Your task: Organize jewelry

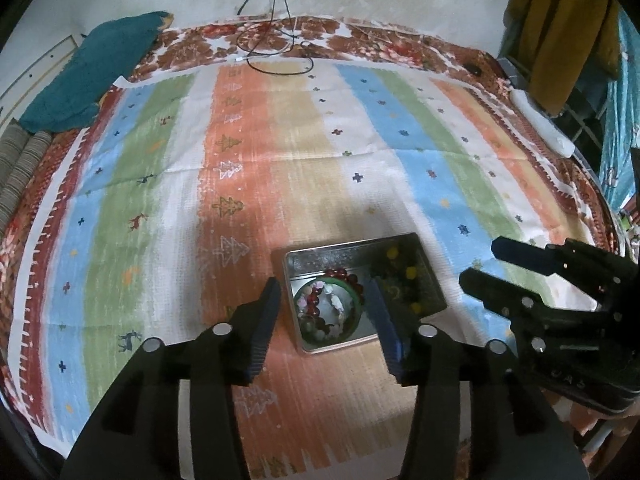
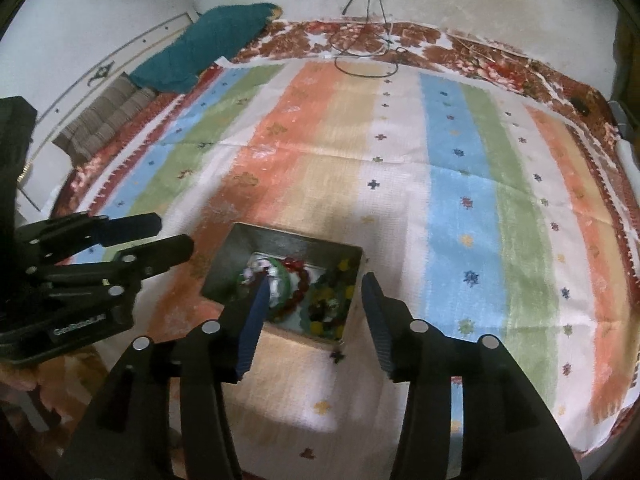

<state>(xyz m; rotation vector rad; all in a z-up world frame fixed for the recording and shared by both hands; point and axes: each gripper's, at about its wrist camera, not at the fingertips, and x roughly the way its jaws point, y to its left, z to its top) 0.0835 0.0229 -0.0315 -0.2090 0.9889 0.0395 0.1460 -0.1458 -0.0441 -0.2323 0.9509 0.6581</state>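
A shiny metal tin sits on the striped cloth. It holds a green bangle, a dark red bead bracelet, pale beads and a dark necklace with yellow beads. My left gripper is open and empty, its jaws standing either side of the tin's left half. My right gripper is open and empty over the same tin, where the green bangle, red bracelet and yellow-beaded necklace show. The right gripper also shows at the right of the left wrist view.
The striped cloth covers a patterned bed. A teal towel lies at the far left corner. Black cables lie at the far edge. A white object and a mustard cloth are at the right.
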